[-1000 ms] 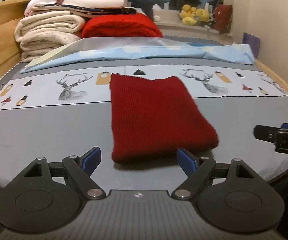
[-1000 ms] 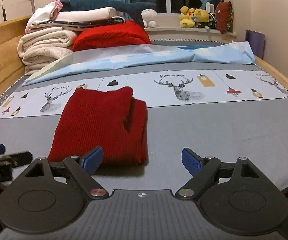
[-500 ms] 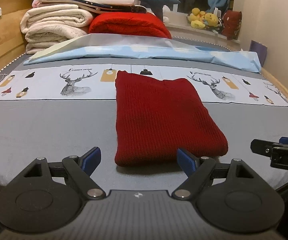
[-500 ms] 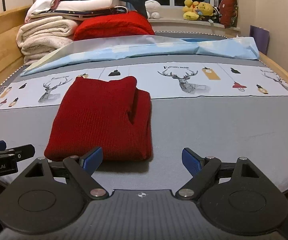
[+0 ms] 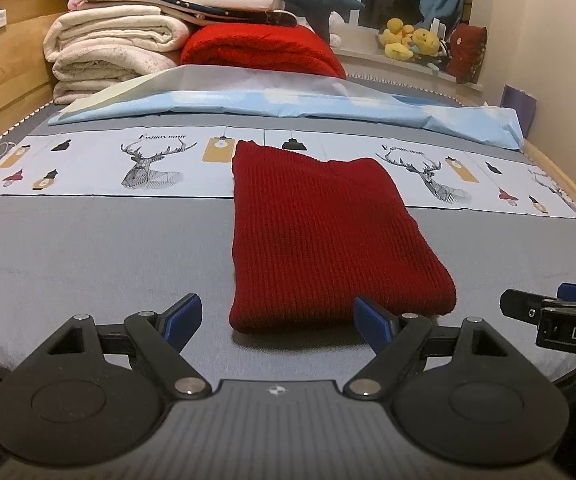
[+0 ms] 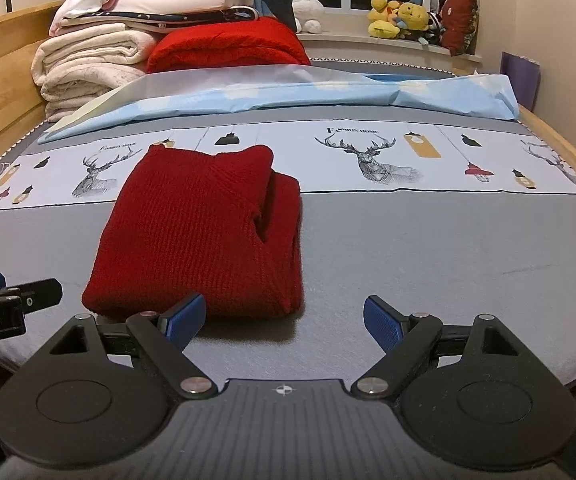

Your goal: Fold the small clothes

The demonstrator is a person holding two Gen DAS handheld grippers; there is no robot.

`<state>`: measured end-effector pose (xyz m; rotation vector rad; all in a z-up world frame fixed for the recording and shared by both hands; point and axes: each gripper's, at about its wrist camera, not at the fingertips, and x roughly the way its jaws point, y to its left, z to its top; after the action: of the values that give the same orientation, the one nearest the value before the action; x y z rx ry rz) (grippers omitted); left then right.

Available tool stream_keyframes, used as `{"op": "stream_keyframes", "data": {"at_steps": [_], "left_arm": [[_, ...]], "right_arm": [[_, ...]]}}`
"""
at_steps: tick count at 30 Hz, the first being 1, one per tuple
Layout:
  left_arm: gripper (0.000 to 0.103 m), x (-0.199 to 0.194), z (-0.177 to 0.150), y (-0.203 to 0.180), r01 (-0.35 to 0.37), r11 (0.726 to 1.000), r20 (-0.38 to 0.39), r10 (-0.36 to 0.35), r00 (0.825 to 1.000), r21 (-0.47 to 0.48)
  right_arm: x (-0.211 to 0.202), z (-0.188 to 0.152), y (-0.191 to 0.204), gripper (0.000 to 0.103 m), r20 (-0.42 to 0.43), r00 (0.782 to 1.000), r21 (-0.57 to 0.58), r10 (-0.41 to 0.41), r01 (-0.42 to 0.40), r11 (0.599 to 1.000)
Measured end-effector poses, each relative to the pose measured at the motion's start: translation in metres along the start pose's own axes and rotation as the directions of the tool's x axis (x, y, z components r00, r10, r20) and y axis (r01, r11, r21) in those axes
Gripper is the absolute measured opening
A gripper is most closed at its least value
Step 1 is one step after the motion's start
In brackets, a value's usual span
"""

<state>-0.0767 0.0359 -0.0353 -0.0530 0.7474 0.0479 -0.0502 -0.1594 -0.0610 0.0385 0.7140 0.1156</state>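
A dark red knitted garment (image 5: 319, 236) lies folded into a compact rectangle on the grey bed sheet (image 5: 88, 248). It also shows in the right wrist view (image 6: 208, 236), where a folded layer opens at its right side. My left gripper (image 5: 278, 318) is open and empty, just short of the garment's near edge. My right gripper (image 6: 284, 318) is open and empty, off the garment's near right corner. The right gripper's tip shows at the edge of the left wrist view (image 5: 555, 312), and the left gripper's tip shows in the right wrist view (image 6: 12, 300).
A printed deer-pattern strip (image 5: 148, 164) crosses the bed behind the garment. A light blue duvet (image 5: 288, 104), a stack of folded blankets (image 5: 120, 48) and a red blanket (image 5: 260, 50) lie at the back. Wooden bed rails (image 5: 4, 68) run along both sides. Plush toys (image 5: 411, 40) sit on the windowsill.
Both grippers have drifted slightly, so the garment sits a little differently in each view. The garment itself has not moved. Both grippers stay open.
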Motion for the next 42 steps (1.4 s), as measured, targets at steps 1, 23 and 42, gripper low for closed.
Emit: {"op": "stream_keyframes", "data": {"at_steps": [1, 23, 42], "left_arm": [[0.087, -0.0003, -0.0003, 0.0003, 0.0, 1.0, 0.001, 0.0, 1.0, -0.001], [0.087, 0.0008, 0.0031, -0.0001, 0.004, 1.0, 0.007, -0.004, 1.0, -0.009], [0.087, 0.0016, 0.0031, -0.003, 0.011, 1.0, 0.006, -0.011, 1.0, -0.002]], "right_arm": [[0.0001, -0.0003, 0.0001, 0.087, 0.0, 1.0, -0.002, 0.0, 0.0, 1.0], [0.0008, -0.0002, 0.0021, 0.087, -0.001, 1.0, -0.007, 0.001, -0.001, 1.0], [0.0008, 0.0002, 0.0015, 0.087, -0.001, 1.0, -0.008, 0.002, -0.002, 1.0]]}}
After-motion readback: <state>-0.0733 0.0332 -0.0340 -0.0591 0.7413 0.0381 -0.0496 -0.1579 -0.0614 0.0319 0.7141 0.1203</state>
